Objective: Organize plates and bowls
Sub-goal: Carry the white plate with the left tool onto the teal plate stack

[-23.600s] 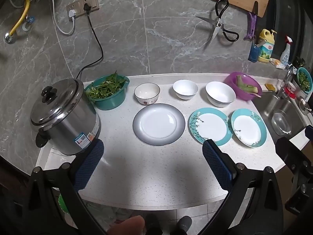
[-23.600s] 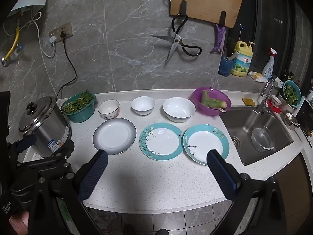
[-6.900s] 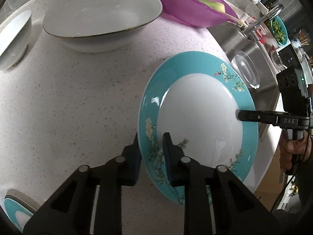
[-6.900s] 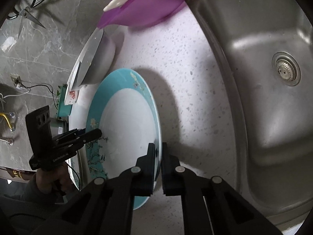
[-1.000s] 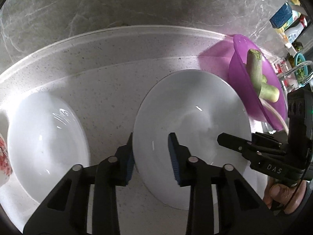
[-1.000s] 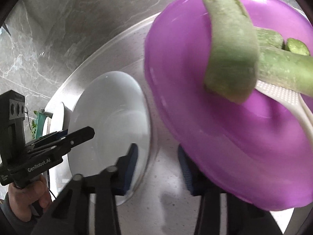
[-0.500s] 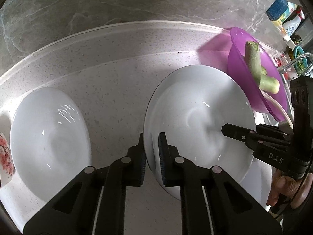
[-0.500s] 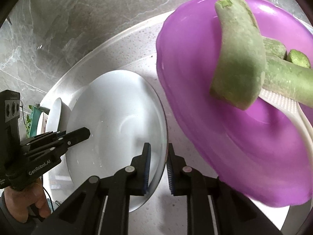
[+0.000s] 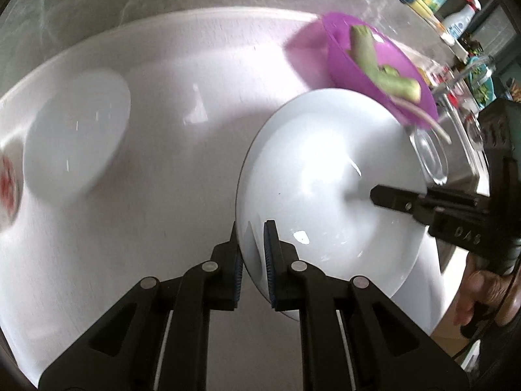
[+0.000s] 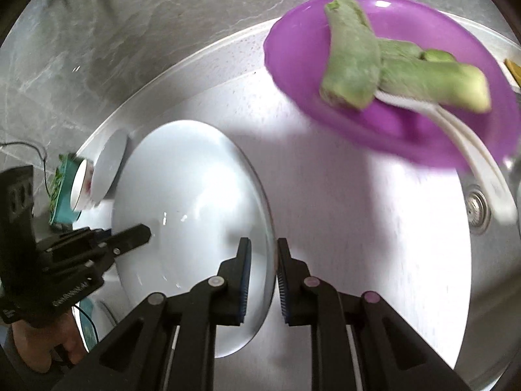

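A large white bowl (image 9: 329,182) is held off the white counter by both grippers, one on each side of its rim. My left gripper (image 9: 253,254) is shut on its near rim. My right gripper (image 10: 262,270) is shut on the opposite rim; the bowl also shows in the right wrist view (image 10: 192,215). A smaller white bowl (image 9: 76,133) sits on the counter to the left, with a red-patterned bowl (image 9: 6,185) at the left edge. The other plates are out of sight.
A purple bowl (image 10: 407,75) with green vegetable pieces and a white spoon stands beside the sink (image 10: 475,208). A glass bowl (image 9: 429,156) lies in the sink. A teal basin of greens (image 10: 60,192) is far left. The marble wall runs behind.
The large white bowl has lifted off the counter and moved away from the purple bowl, held by both grippers. The view is blurred by motion.
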